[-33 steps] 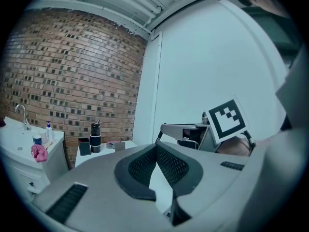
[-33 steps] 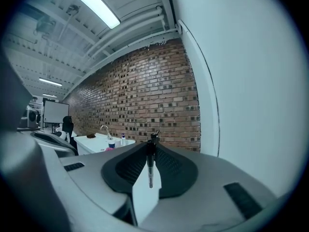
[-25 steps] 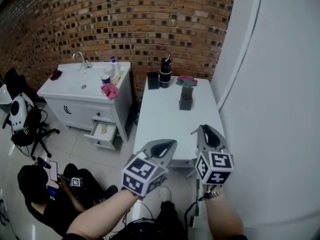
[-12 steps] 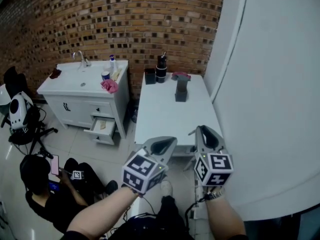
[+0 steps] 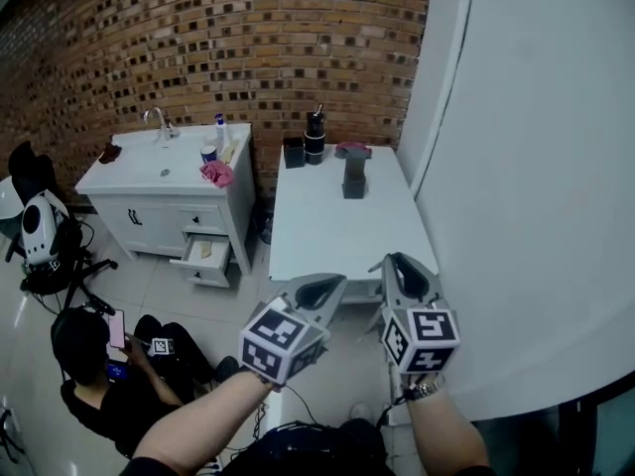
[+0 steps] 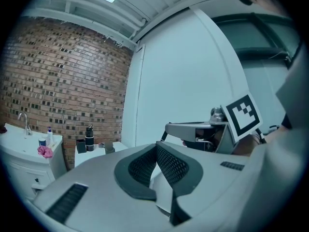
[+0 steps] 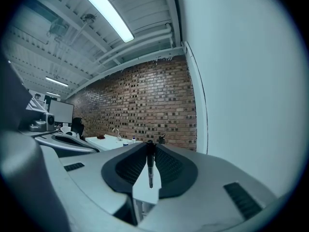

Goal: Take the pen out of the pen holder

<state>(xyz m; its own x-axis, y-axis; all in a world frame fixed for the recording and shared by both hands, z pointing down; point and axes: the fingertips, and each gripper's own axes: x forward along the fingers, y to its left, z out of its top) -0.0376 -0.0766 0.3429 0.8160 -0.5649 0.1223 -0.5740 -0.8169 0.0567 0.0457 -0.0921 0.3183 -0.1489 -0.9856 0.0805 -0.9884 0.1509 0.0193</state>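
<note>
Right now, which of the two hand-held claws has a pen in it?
The right gripper: a thin dark pen is pinched between its jaws. The left gripper has nothing between its jaws.

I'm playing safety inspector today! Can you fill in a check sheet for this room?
Surface: white table, mostly bare.
Job's things: pen in right gripper; black round holder at table's far end.
Clutter: black box, grey holder, pink thing.
Grippers: right gripper shut on pen; left gripper shut, empty.
Cables: nothing seen on table.
Surroundings: brick wall, sink cabinet with open drawer, person sitting on floor.
</note>
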